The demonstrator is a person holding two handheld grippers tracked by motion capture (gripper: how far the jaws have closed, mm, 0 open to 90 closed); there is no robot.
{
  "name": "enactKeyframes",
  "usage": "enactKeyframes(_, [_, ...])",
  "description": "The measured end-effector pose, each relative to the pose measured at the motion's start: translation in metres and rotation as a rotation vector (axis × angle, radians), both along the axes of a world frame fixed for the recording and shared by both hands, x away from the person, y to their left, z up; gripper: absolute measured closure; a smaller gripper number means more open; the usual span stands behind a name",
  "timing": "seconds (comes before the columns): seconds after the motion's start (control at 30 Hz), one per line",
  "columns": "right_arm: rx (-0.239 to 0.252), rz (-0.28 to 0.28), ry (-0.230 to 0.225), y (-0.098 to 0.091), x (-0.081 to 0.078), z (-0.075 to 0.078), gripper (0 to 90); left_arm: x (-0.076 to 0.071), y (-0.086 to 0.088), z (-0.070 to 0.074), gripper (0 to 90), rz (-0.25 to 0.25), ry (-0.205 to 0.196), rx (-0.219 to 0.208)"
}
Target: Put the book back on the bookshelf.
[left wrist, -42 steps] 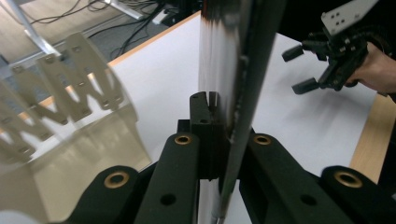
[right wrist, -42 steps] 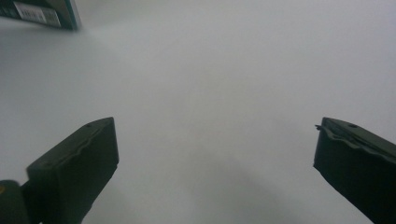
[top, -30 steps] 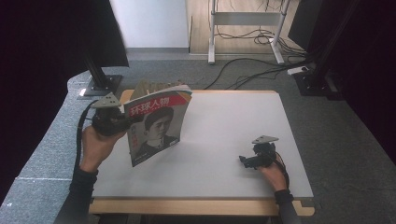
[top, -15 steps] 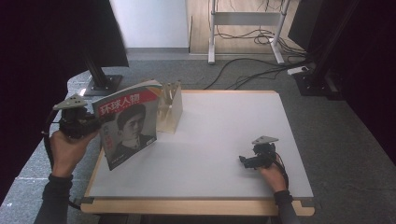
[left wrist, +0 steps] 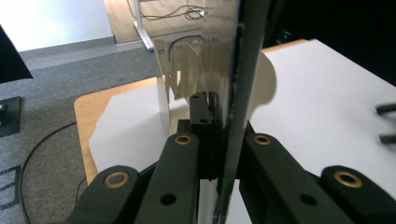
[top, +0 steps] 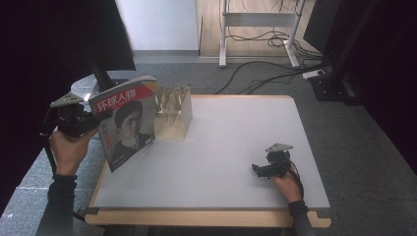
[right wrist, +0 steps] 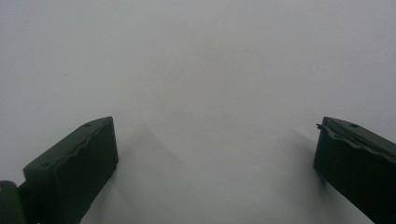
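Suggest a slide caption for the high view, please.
Left gripper lifts a magazine beside a wooden rack.

One magazine, red-titled with a portrait cover; one pale slotted rack on the table; two tools, left and right; two hands, one per tool; one table.

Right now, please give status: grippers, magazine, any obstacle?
Left gripper shut on magazine, held upright off table's left edge. Right gripper open, low over table. Rack beside magazine.
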State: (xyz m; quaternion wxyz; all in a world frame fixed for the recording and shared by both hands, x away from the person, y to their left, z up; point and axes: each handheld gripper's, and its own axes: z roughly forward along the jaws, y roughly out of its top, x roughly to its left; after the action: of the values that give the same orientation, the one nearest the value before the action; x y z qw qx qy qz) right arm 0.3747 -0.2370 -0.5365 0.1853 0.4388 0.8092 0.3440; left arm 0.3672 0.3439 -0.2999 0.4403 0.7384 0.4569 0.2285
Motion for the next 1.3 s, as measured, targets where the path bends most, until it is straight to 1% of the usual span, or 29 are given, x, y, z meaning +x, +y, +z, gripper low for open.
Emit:
enactKeyframes(0.07, [-0.001,0.001,0.0,0.0,0.0,0.0,0.0,0.008,-0.004,-0.002,87.0,0.01,-0.005,0.0])
enactKeyframes(0.13, [-0.001,0.001,-0.001,0.0,0.0,0.0,0.0,0.019,-0.008,-0.005,87.0,0.022,-0.011,-0.001])
enactKeyframes(0.27, [-0.001,0.001,0.0,0.0,0.0,0.0,0.0,0.034,-0.014,-0.01,87.0,0.041,-0.018,-0.007])
enactKeyframes(0.33, [-0.002,0.001,0.002,0.0,0.0,0.0,0.0,0.043,-0.019,-0.012,86.9,0.051,-0.022,-0.003])
enactKeyframes(0.53, [-0.001,0.001,0.001,0.0,0.0,0.0,0.0,0.065,-0.028,-0.021,86.9,0.075,-0.045,-0.047])
enactKeyframes(0.63, [-0.001,0.002,0.0,0.0,0.0,0.0,0.0,0.073,-0.033,-0.029,86.9,0.079,-0.069,-0.043])
enactKeyframes(0.67, [-0.001,0.002,0.0,0.0,0.0,0.0,0.0,0.075,-0.035,-0.032,86.8,0.074,-0.065,-0.043])
enactKeyframes(0.7, [-0.001,0.003,-0.001,0.0,0.0,0.0,0.0,0.077,-0.036,-0.035,86.7,0.064,-0.057,-0.044])
enactKeyframes(0.77, [-0.001,0.003,-0.001,0.0,0.0,0.0,0.0,0.076,-0.037,-0.037,86.3,0.035,-0.037,-0.024])
enactKeyframes(0.8, [-0.001,0.003,0.0,0.0,0.0,0.0,0.0,0.075,-0.036,-0.035,86.0,0.017,-0.015,-0.015])
enactKeyframes(0.83, [-0.001,0.003,0.0,0.0,0.0,0.0,0.0,0.074,-0.035,-0.032,85.2,-0.005,0.024,0.009])
enactKeyframes(0.9, [-0.002,0.002,0.0,0.0,0.0,0.0,0.0,0.072,-0.036,-0.028,84.5,-0.018,0.069,0.055])
enactKeyframes(0.93, [-0.002,0.002,0.0,0.0,0.0,0.0,0.0,0.072,-0.035,-0.026,83.9,-0.038,0.121,0.074])
enactKeyframes(0.97, [-0.002,0.002,0.0,0.0,0.0,0.0,0.0,0.071,-0.035,-0.025,83.5,-0.041,0.146,0.092])
enactKeyframes(1.0, [-0.002,0.002,0.0,0.0,0.0,0.0,0.0,0.07,-0.035,-0.025,83.2,-0.046,0.172,0.099])
enactKeyframes(1.03, [-0.002,0.002,0.0,0.0,0.0,0.0,0.0,0.07,-0.035,-0.025,82.9,-0.064,0.204,0.115])
enactKeyframes(1.07, [-0.001,0.001,-0.001,0.0,0.0,0.0,0.0,0.069,-0.036,-0.025,83.5,-0.065,0.2,0.134])
enactKeyframes(1.1, [-0.002,0.002,0.001,0.0,0.0,0.0,0.0,0.068,-0.035,-0.025,85.4,-0.053,0.194,0.134])
enactKeyframes(1.13, [-0.001,0.002,0.0,0.0,0.0,0.0,0.0,0.068,-0.034,-0.026,86.3,-0.047,0.183,0.11])
enactKeyframes(1.2, [-0.001,0.002,0.001,0.0,0.0,0.0,0.0,0.068,-0.033,-0.027,86.9,-0.021,0.132,0.09])
enactKeyframes(1.23, [-0.001,0.002,0.001,0.0,0.0,0.0,0.0,0.068,-0.032,-0.029,87.1,-0.012,0.1,0.067])
enactKeyframes(1.3, [-0.001,0.002,0.001,0.0,0.0,0.0,0.0,0.07,-0.033,-0.032,87.1,0.0,0.064,0.051])
